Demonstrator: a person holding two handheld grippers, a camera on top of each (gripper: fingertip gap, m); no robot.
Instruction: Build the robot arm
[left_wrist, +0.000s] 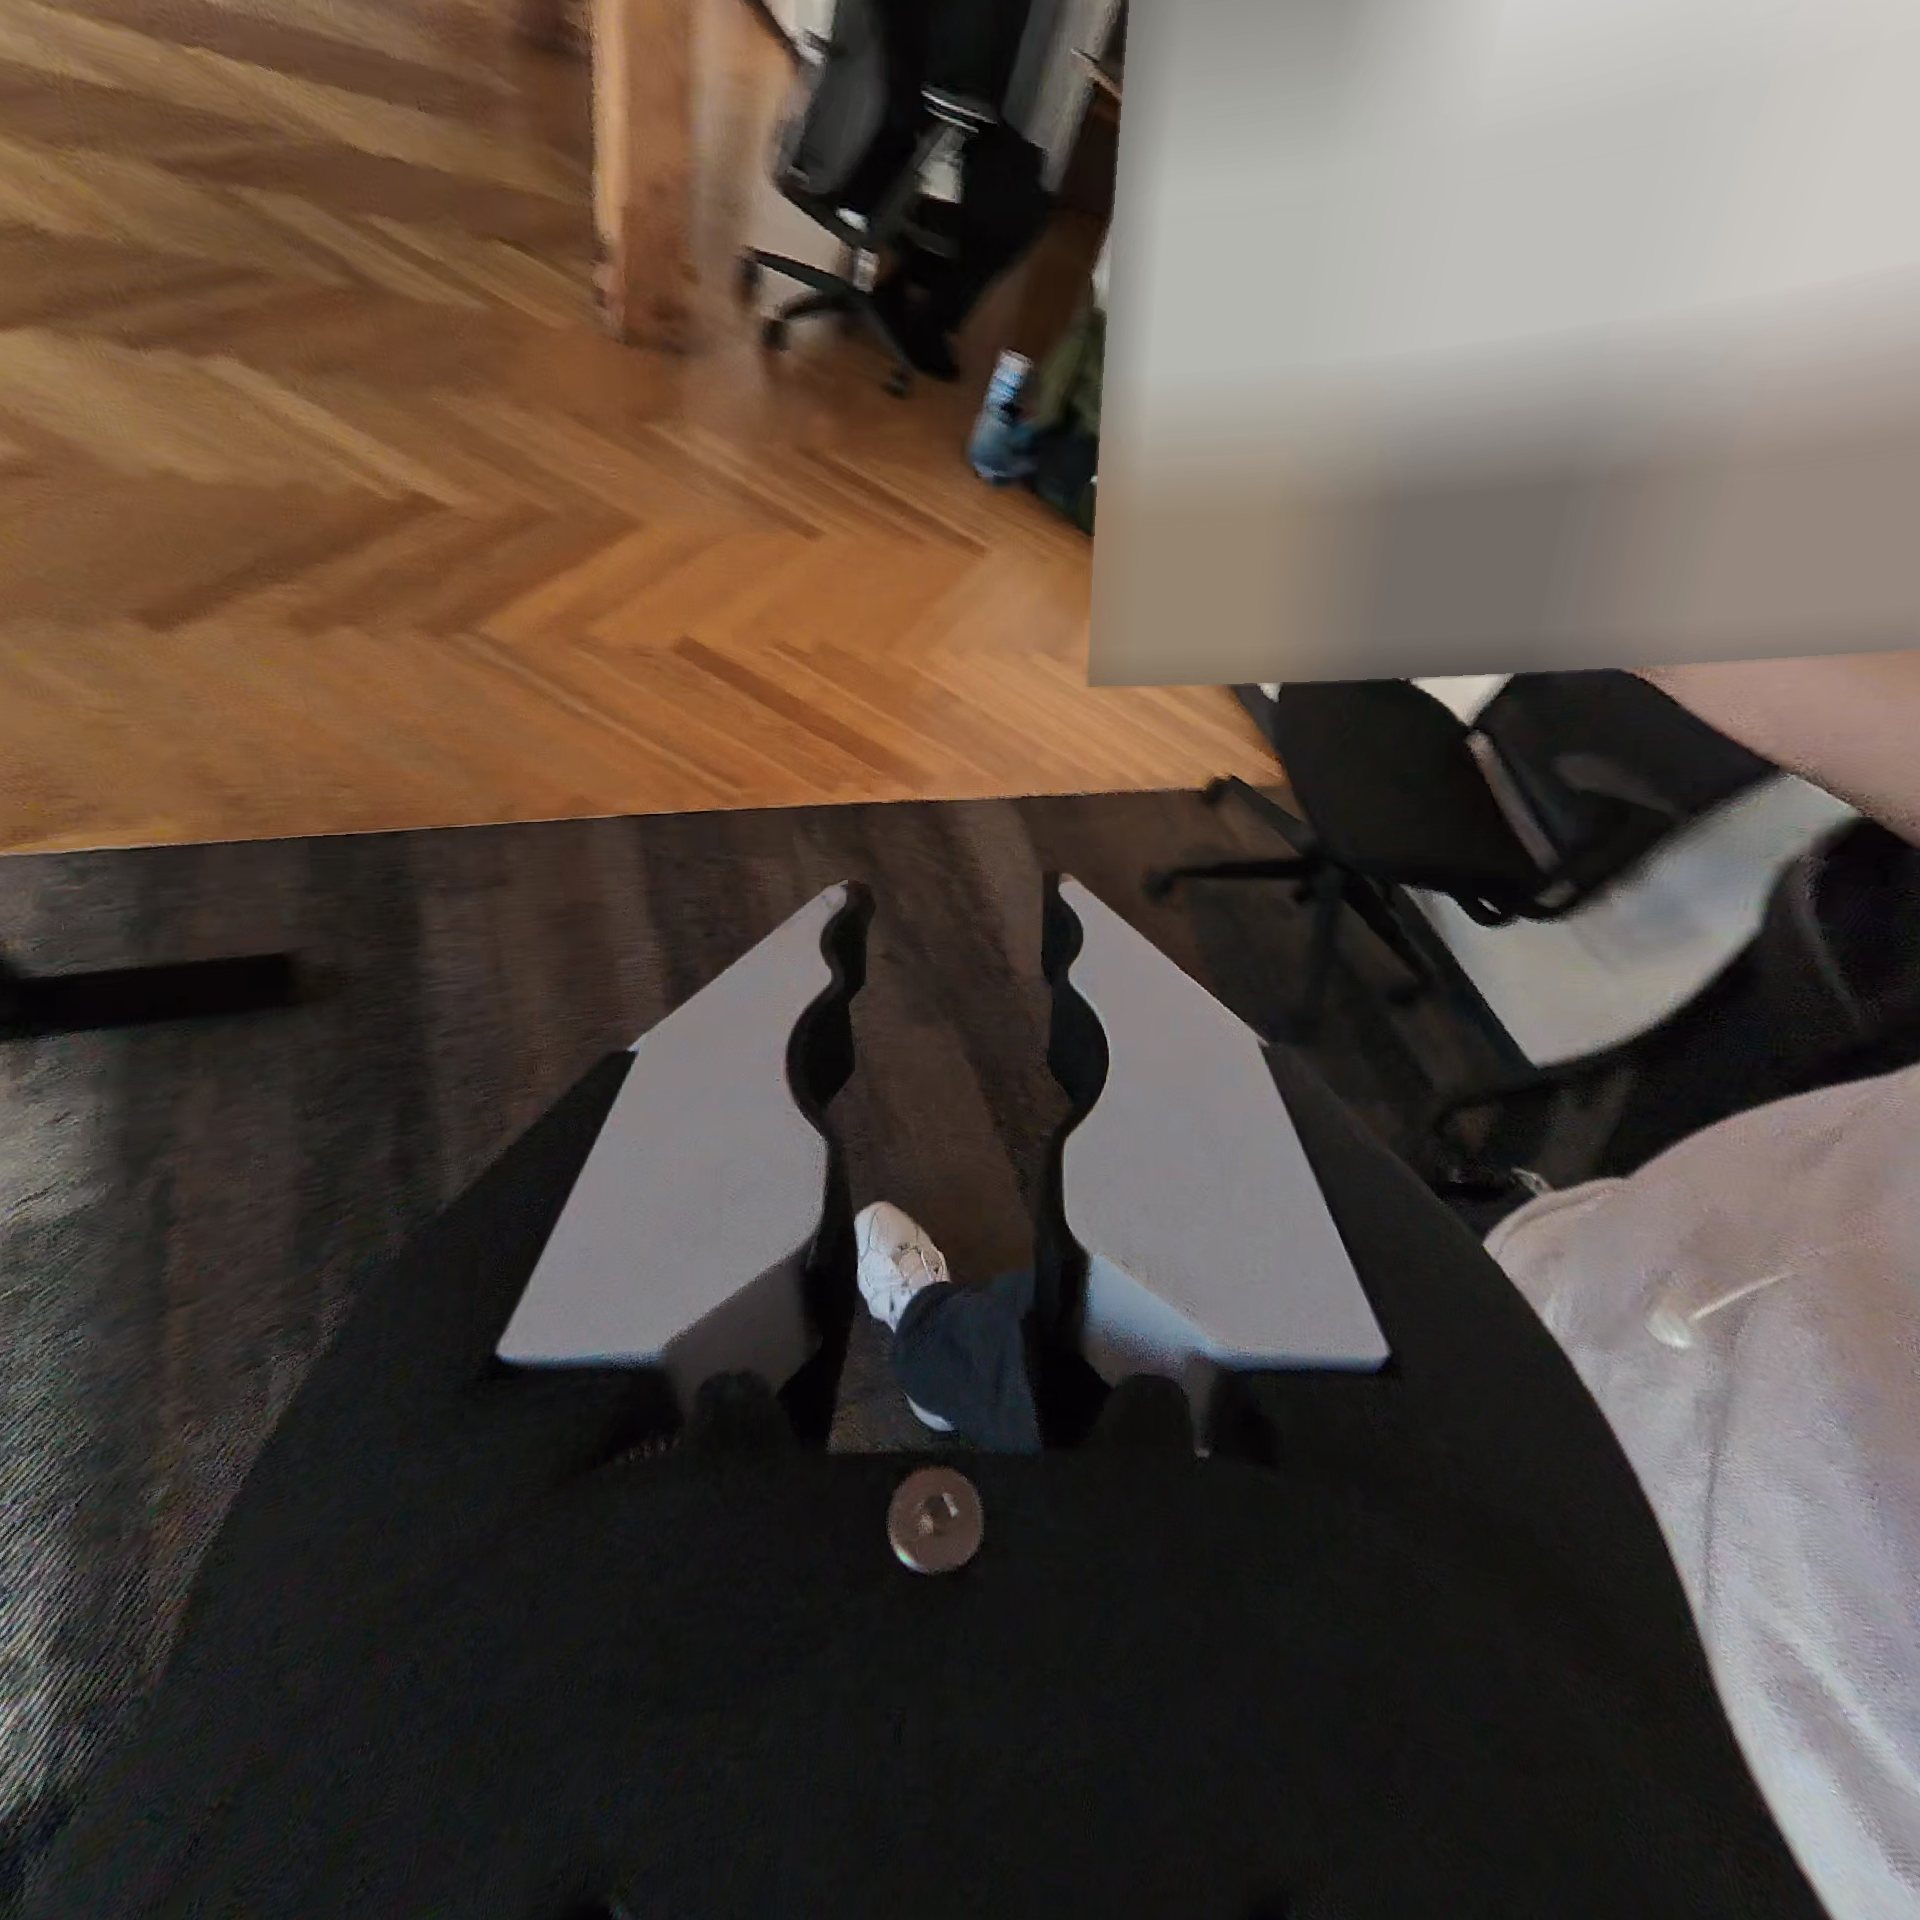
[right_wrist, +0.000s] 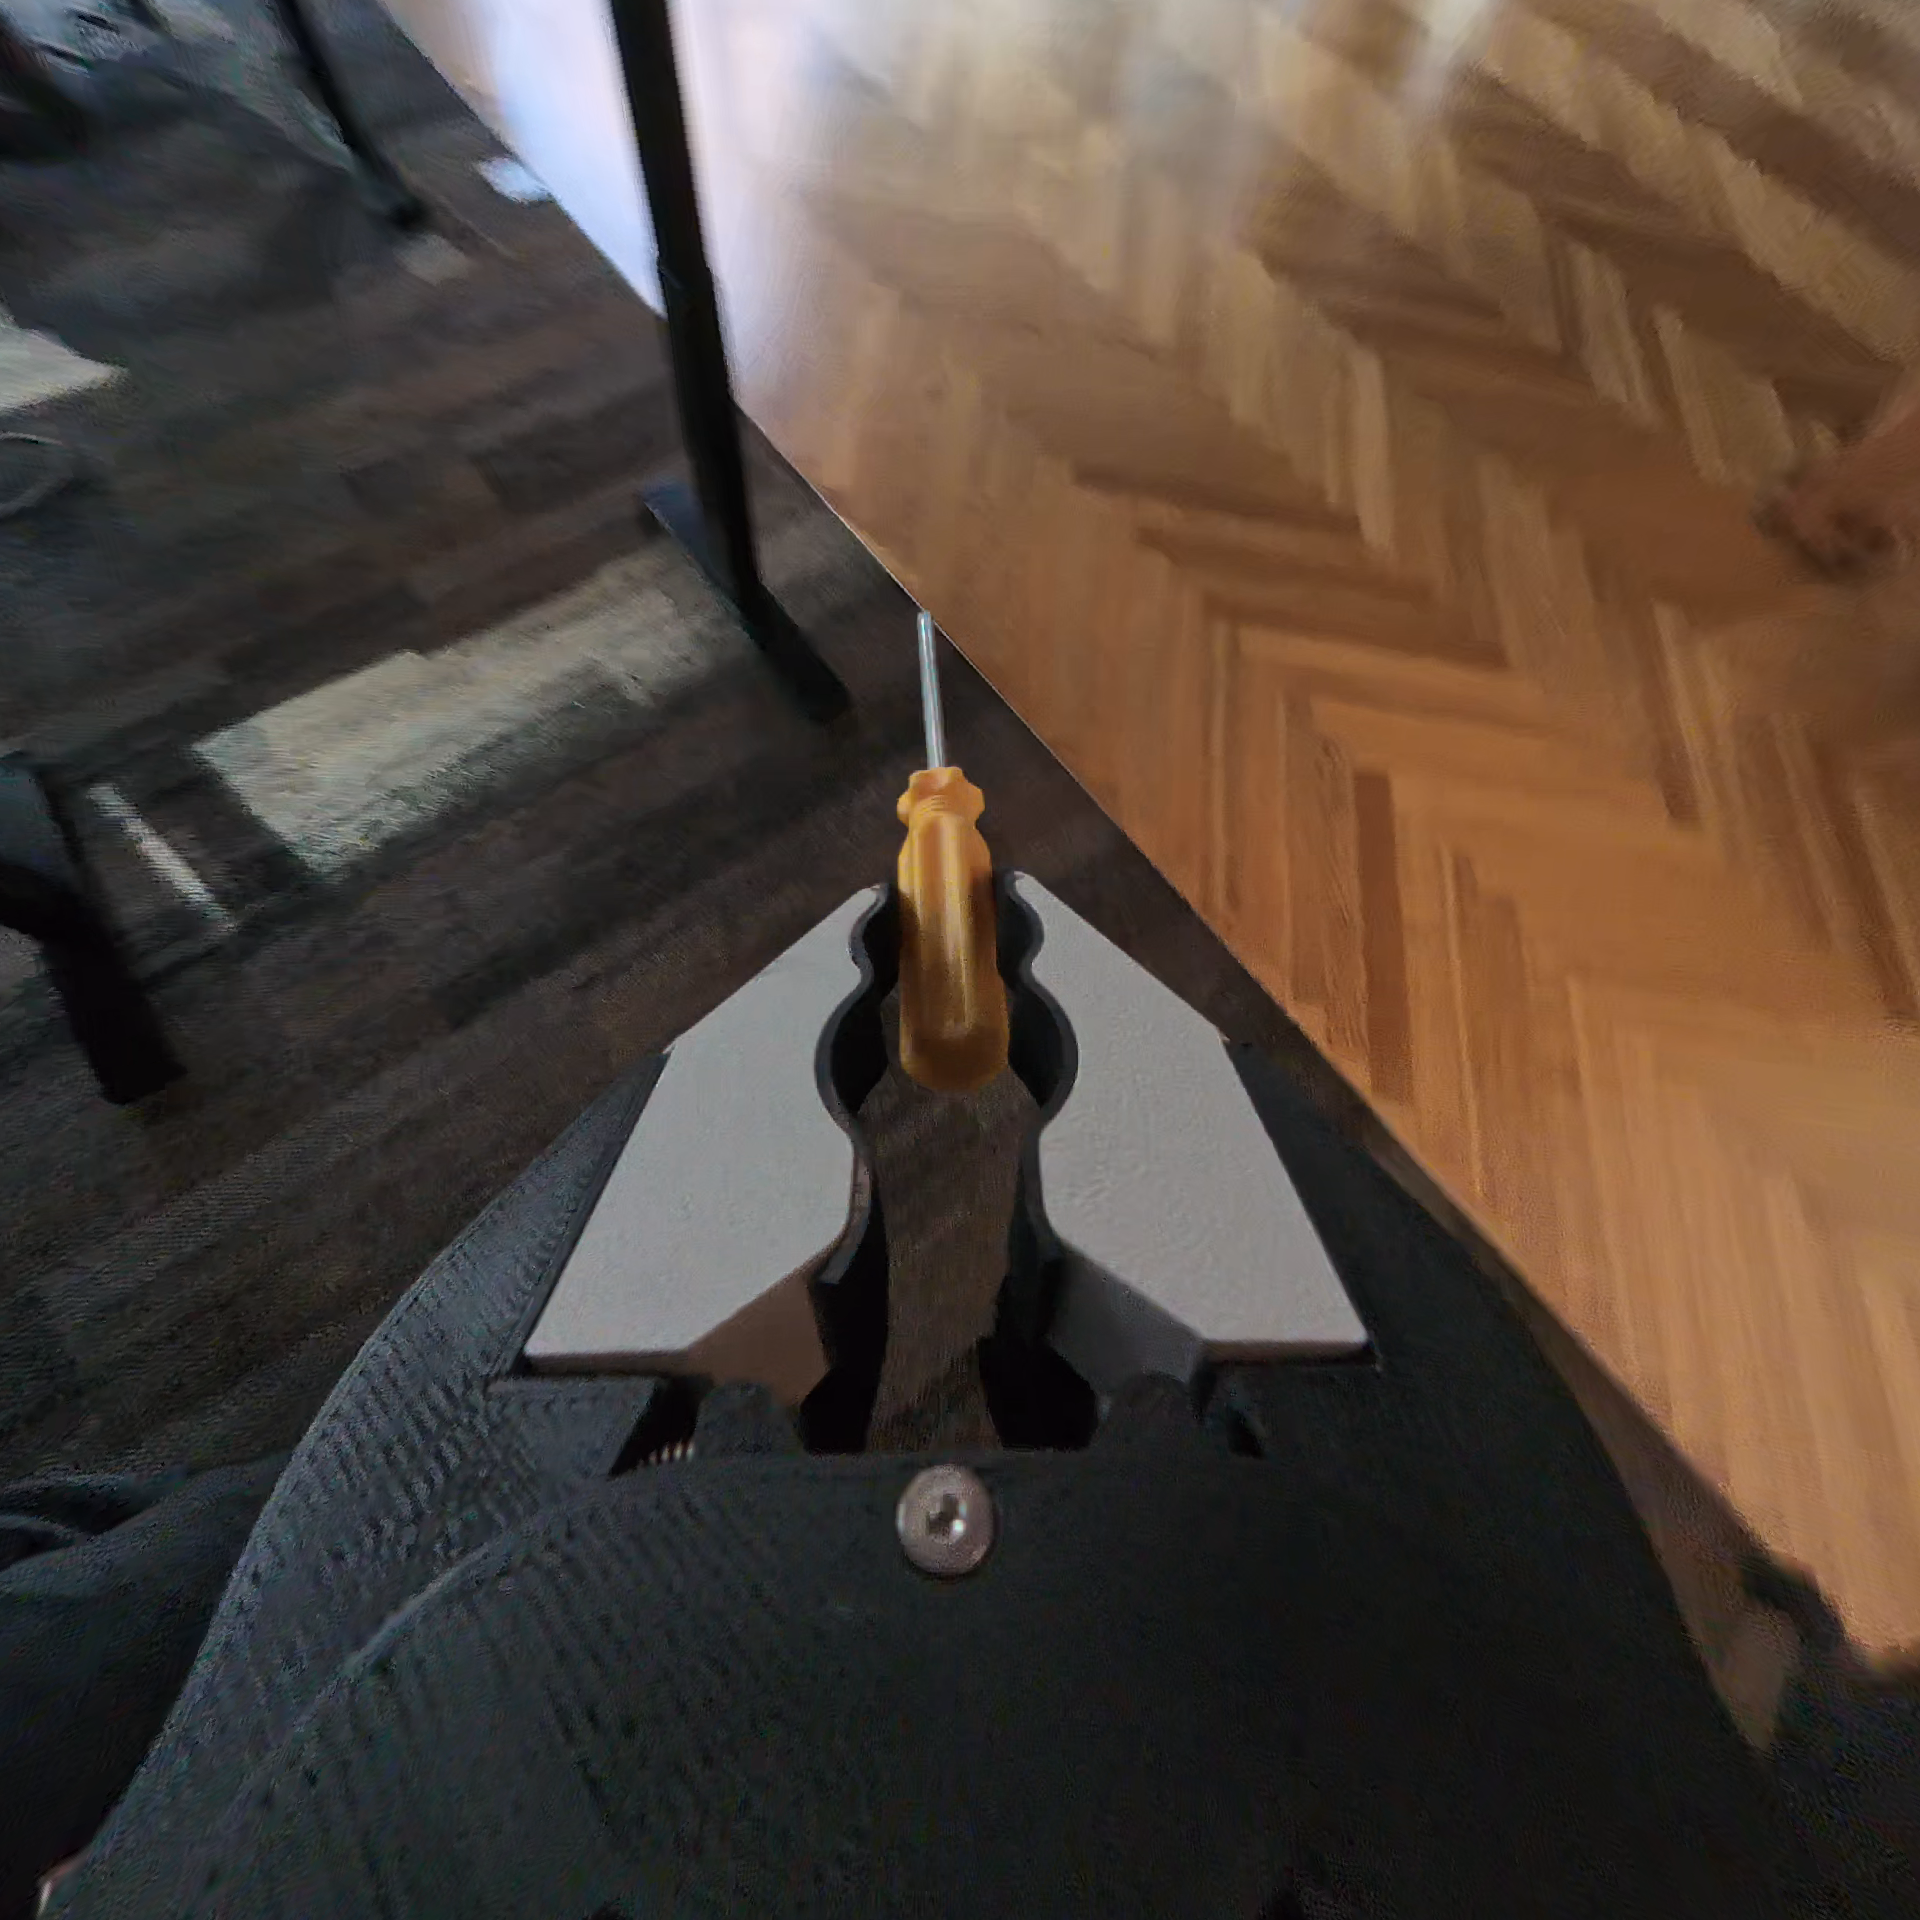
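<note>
My right gripper (right_wrist: 943, 894) is shut on a small screwdriver (right_wrist: 948, 935) with an orange-yellow handle. Its thin metal shaft (right_wrist: 931, 691) points forward past the fingertips, toward the edge of a wooden table top (right_wrist: 1403, 623) with a herringbone pattern. The gripper hangs beside that edge, over dark carpet. My left gripper (left_wrist: 951, 894) is open and empty, with a clear gap between its black fingers (left_wrist: 831, 1039). It is held just off the near edge of the same kind of wooden table top (left_wrist: 416, 520). Through the gap I see a white shoe (left_wrist: 899, 1262) and a dark trouser leg below.
A black table leg (right_wrist: 696, 343) with a flat foot stands on the carpet left of the table edge. Black office chairs (left_wrist: 883, 208) stand beyond the table and at the right (left_wrist: 1403, 810). A person's light-grey sleeve (left_wrist: 1714, 1403) fills the lower right. Dark carpet (right_wrist: 312, 935) lies below. My right fingertips sit around 40 cm from my left ones.
</note>
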